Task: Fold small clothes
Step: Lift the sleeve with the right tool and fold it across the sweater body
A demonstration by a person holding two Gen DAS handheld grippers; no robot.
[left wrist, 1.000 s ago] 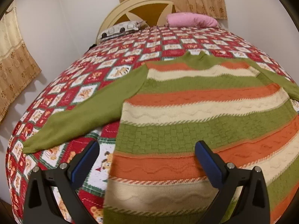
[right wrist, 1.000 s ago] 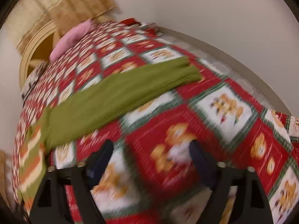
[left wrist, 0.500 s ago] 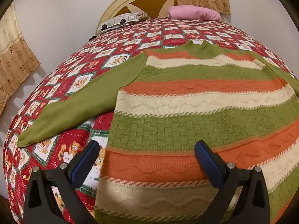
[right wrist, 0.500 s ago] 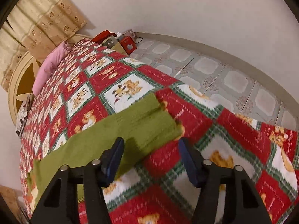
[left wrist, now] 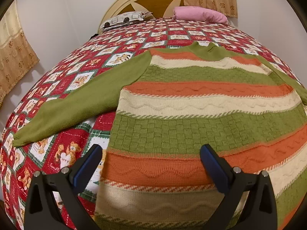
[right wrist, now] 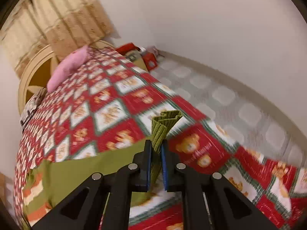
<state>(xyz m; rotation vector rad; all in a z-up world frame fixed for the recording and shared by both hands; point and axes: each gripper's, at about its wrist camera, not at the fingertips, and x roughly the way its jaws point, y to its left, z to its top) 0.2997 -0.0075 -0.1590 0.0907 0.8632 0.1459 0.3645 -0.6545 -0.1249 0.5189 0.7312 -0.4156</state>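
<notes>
Green, orange and cream knitted stripes fill the left wrist view: a sweater (left wrist: 201,103) lies flat on the bed cover (left wrist: 80,72), which has red and white squares with small bears. Its collar points to the headboard (left wrist: 151,2), and one green sleeve (left wrist: 76,107) stretches out to the left side of the picture. The left gripper (left wrist: 151,159) hangs over the lower part of the sweater with its jaws wide apart, and nothing is between them. A pink pillow (left wrist: 199,14) and a patterned pillow (left wrist: 124,19) lie at the head of the bed.

In the right wrist view, which is a little blurred, the right gripper (right wrist: 156,149) has just been closing, and its blue pads now press on the ribbed cuff of the other green sleeve (right wrist: 163,124). The cuff stands up from the jaws, folded and lifted off the cover. Behind the gripper the sleeve runs down to the striped body (right wrist: 36,187) at the lower left. A tiled floor (right wrist: 220,95) is beside the bed.
</notes>
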